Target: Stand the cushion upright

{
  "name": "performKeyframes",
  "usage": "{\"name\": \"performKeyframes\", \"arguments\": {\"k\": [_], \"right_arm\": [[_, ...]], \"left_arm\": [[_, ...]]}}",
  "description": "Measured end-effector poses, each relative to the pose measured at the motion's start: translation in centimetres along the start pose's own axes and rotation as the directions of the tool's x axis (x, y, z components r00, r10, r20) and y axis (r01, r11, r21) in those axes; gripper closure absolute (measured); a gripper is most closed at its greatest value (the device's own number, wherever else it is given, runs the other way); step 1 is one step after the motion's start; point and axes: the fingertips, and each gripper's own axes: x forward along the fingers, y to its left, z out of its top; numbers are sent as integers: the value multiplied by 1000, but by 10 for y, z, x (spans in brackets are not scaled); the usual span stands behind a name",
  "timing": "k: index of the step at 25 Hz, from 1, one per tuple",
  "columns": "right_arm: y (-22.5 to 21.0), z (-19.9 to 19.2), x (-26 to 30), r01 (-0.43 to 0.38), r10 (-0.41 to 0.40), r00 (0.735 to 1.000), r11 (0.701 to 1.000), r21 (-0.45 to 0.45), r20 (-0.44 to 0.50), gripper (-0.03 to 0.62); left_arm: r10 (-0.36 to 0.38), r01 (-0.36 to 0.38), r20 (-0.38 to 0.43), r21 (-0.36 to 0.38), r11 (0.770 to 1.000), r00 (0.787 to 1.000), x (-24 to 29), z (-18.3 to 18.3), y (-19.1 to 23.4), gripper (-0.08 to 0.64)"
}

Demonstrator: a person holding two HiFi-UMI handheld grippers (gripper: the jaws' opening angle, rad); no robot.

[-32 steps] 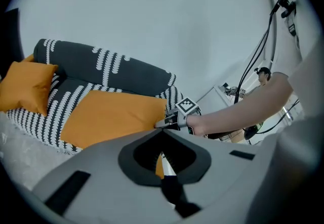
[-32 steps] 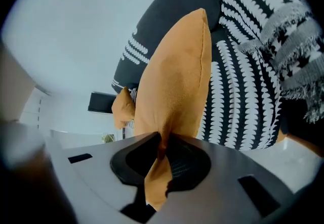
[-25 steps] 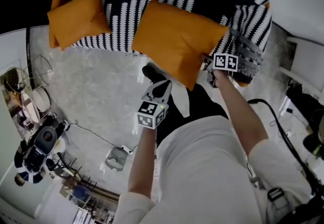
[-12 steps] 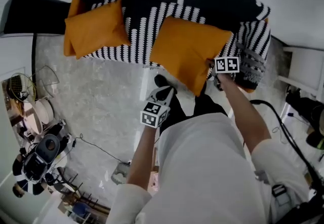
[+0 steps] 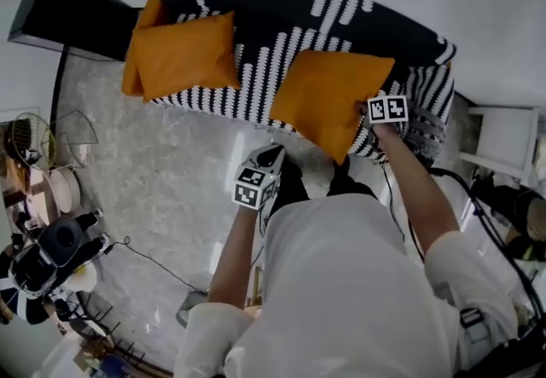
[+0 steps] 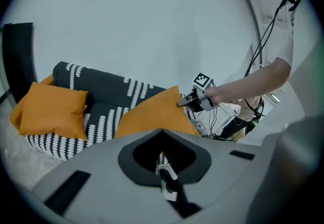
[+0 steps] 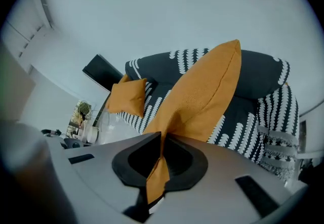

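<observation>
The right tongs (image 7: 158, 166) are shut tight on one corner of the orange cushion (image 7: 202, 91), and a strip of the orange cloth is seen pinched between the two jaws. The left tongs (image 6: 165, 183) look pressed together too, with nothing held in them. They are kept low in front of the sofa (image 5: 401, 26), over the grey floor (image 5: 171, 171), near the bottom edge of the cushion but not touching it. A second ago the cushion was spread out flatter and hung far over the front of the seat (image 5: 247, 86), down toward the floor. Now it has been pulled up and back by its pinched corner. More of it is laid on the striped seat, and its top edge has been brought close to the black backrest (image 5: 341, 9). Only its bottom tip is still poked out past the front of the seat. In the right gripper view it is seen almost edge-on, tipped up at a slant and not yet straight. So the job is judged to be partly done: the cushion has been raised, but it has not yet been set on its bottom edge and leaned on the backrest. A second orange cushion (image 5: 183, 56) is leaned against the backrest at the other end of the sofa, well apart.
</observation>
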Motion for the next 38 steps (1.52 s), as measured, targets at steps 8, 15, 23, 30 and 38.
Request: {"name": "performKeyframes", "arguments": {"k": [8, 15, 23, 30, 38], "right_arm": [[53, 53, 9, 42, -45, 999, 989, -141, -16, 552], [71, 89, 0, 84, -89, 996, 969, -234, -13, 552], [80, 115, -5, 101, -136, 989, 907, -408, -59, 552], [87, 138, -11, 114, -185, 980, 829, -547, -75, 552], [82, 175, -6, 20, -166, 974, 738, -674, -152, 552]], "left_arm": [[-5, 5, 6, -10, 1000, 1000, -37, 5, 46, 558], [-20, 20, -44, 14, 1000, 999, -54, 3, 64, 558], [-38, 38, -34, 6, 999, 999, -54, 10, 79, 558], [-22, 20, -33, -42, 999, 999, -45, 29, 91, 558], [-11, 9, -14, -129, 992, 1000, -22, 60, 88, 558]]}}
